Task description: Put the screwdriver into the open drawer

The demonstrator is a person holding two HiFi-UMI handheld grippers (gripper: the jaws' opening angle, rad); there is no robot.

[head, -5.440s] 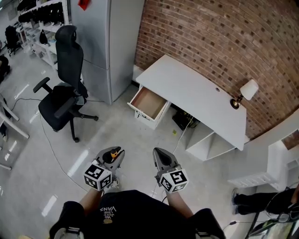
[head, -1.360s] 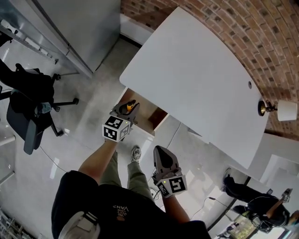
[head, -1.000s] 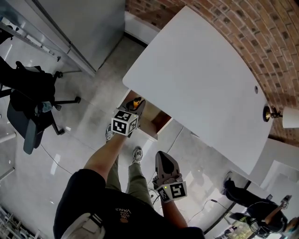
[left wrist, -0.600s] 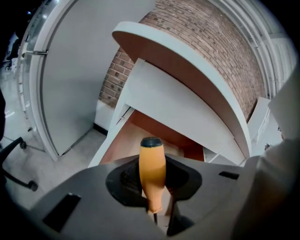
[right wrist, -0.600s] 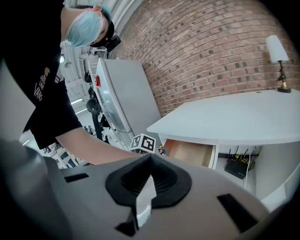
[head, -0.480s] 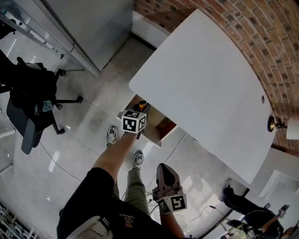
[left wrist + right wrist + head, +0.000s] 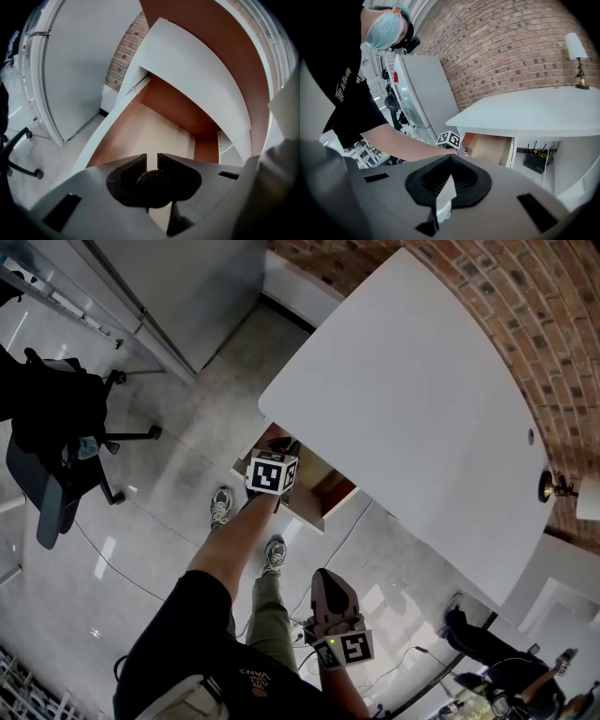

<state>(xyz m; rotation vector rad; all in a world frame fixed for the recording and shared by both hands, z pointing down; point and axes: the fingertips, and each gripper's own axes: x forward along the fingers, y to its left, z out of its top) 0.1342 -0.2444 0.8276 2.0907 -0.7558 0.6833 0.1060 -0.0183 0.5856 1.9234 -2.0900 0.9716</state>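
Wooden drawer (image 7: 164,131) is filling mid-frame; your left gripper (image 7: 152,161) is clenching the screwdriver (image 7: 151,186), just tightening, angling down to drop it inside; your right gripper (image 7: 450,159) is idling, closed on nothing.

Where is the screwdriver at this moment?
In the left gripper view, the screwdriver is clamped in the left gripper, just above the open drawer under the white desk.
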